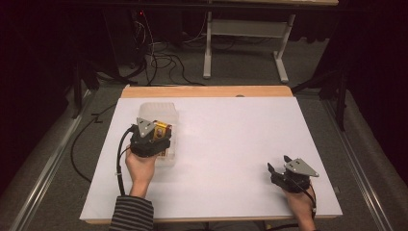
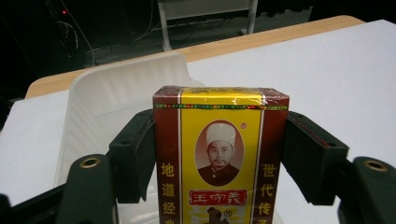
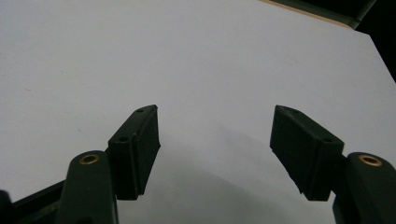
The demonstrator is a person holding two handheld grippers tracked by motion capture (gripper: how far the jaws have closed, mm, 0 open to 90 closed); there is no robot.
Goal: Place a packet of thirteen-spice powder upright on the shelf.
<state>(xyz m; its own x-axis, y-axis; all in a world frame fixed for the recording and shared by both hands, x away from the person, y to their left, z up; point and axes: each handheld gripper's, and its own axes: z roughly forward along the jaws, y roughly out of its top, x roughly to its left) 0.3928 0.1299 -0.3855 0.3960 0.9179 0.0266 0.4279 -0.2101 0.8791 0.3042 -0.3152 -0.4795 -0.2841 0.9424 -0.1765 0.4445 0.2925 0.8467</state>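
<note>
The left gripper has its fingers clenched on a red-and-yellow box, held upright over the clear plastic tray near the desk's far left corner. The step looks like either lifting the box from the tray or setting it in; which, I cannot tell. The right gripper rests near the front right corner, fingers released with nothing between them.

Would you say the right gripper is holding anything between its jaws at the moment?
No, the right gripper has its jaws spread apart with just the bare white table showing between them.
</note>
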